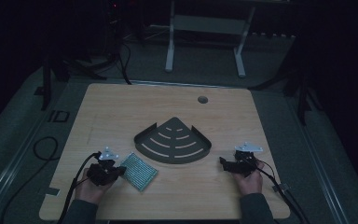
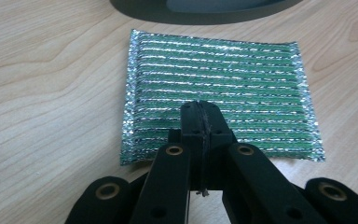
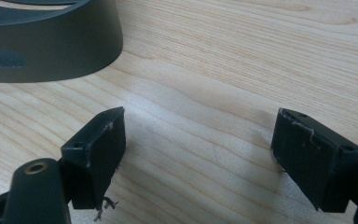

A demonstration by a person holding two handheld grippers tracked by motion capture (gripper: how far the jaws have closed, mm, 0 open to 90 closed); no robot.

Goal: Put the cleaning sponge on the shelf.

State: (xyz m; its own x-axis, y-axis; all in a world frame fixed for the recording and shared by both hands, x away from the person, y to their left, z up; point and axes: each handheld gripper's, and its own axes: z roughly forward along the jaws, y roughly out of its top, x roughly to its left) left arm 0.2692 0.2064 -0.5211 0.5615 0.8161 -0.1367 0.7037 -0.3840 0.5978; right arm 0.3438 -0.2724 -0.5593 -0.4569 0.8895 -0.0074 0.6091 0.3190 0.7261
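Nearest the person, the left gripper (image 2: 200, 116) has its jaws pressed together above the near edge of a green scouring pad (image 2: 219, 88) with silvery ribbing, lying flat just before the dark fan-shaped tray (image 1: 172, 140). Bare wooden table (image 1: 121, 107) surrounds them. At right, the right gripper (image 3: 198, 154) rests with jaws wide apart, beside the slotted tray's wall.
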